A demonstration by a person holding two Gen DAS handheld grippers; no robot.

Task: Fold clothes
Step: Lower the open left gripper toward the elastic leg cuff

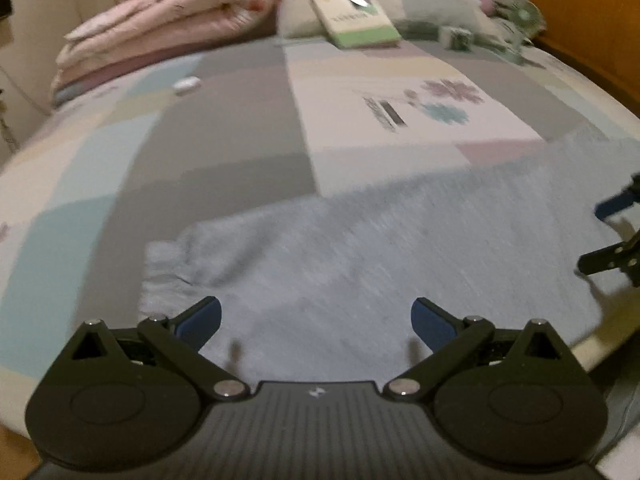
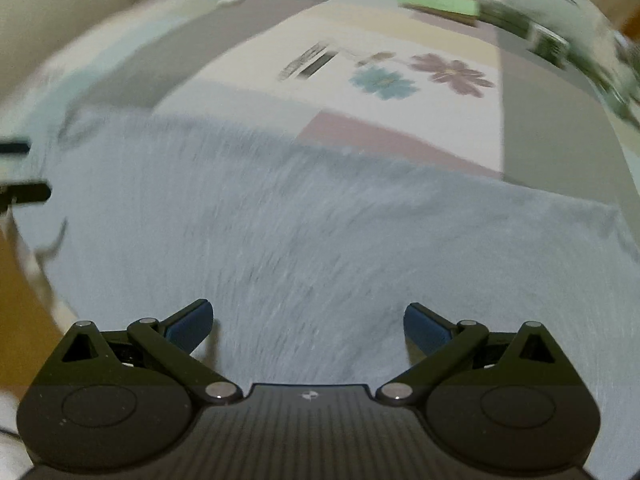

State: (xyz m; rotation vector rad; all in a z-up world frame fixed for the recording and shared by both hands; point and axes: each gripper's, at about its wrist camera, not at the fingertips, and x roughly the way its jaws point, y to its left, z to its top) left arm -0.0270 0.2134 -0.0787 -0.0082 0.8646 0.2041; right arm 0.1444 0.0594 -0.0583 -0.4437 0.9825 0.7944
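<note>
Both grippers hang over the grey garment (image 1: 360, 240) with fingers spread wide, holding nothing: the left gripper (image 1: 316, 322) by its ribbed end, the right gripper (image 2: 308, 326) over its middle. The garment lies flat along the near edge of a bed with a patchwork sheet (image 1: 224, 120). At the far edge are a folded pink quilt (image 1: 168, 28), a pillow (image 1: 304, 4) and a green-edged book (image 1: 354, 20).

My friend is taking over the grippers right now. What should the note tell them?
Left hand-held gripper: open, holding nothing, over the cuff end of the grey sweater.
Right hand-held gripper: open, holding nothing, over the sweater's middle.
The sweater lies spread flat at the near edge of the bed.
Done: laid out. No fold visible yet.
Left: all the folding.
</note>
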